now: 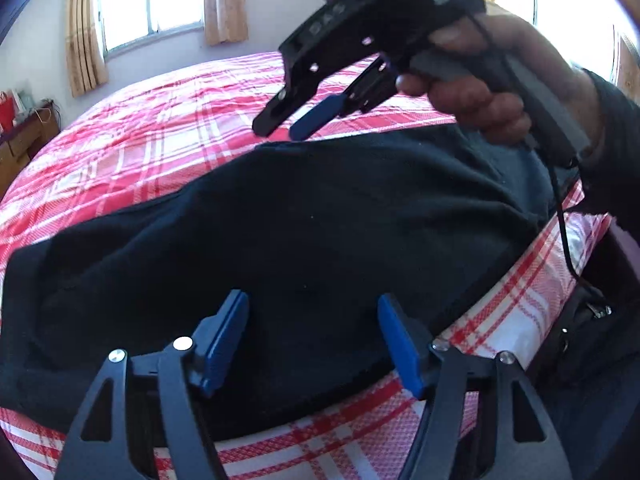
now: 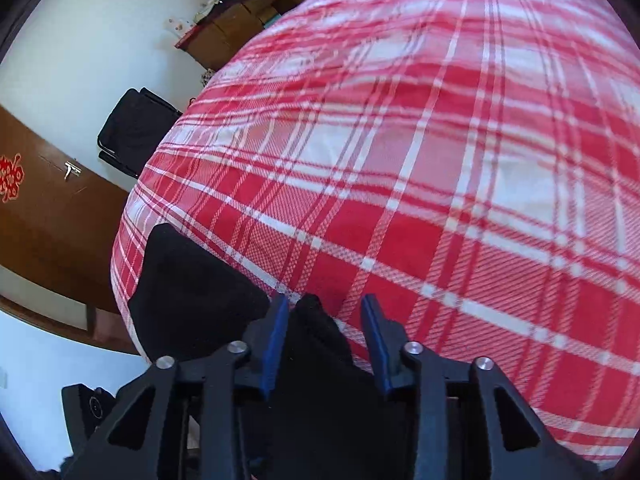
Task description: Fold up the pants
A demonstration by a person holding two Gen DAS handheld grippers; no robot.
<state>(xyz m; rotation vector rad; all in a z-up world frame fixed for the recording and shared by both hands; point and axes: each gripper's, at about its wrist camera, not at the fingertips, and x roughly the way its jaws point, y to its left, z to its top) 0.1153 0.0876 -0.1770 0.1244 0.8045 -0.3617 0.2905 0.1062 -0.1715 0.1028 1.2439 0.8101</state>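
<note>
The jaws of the left gripper (image 1: 314, 342) are seen spread wide in the left wrist view, poised over the near hem of the black, soft knitted pants (image 1: 280, 220), with no cloth pinched between the blue pads. In the right wrist view, the jaws of the right gripper (image 2: 325, 340) stand partly open, and a peak of the black cloth (image 2: 316, 320) is seen rising between the pads; no pressing of the pads on it can be made out, so it is judged not yet gripped.

The pants are laid across the near edge of the red-and-white checked bedspread (image 1: 160, 128), stretching from about 9 o'clock to 3 o'clock in the left wrist view. The right gripper (image 1: 280, 124), carried in a person's hand (image 1: 476, 92), is seen there at about 1 o'clock, over the far edge of the garment.

The step in hand is judged to be the taking of two edge points for a fold. It would be done well if the left jaws were lowered onto the near hem and closed on all layers, and the right jaws closed fully on the raised peak before any lift. Both points should be lifted together and kept taut, so that the soft cloth is not bunched or dragged off the bed edge.

A wooden cabinet (image 2: 240, 28) is seen at 11 o'clock, well apart.
</note>
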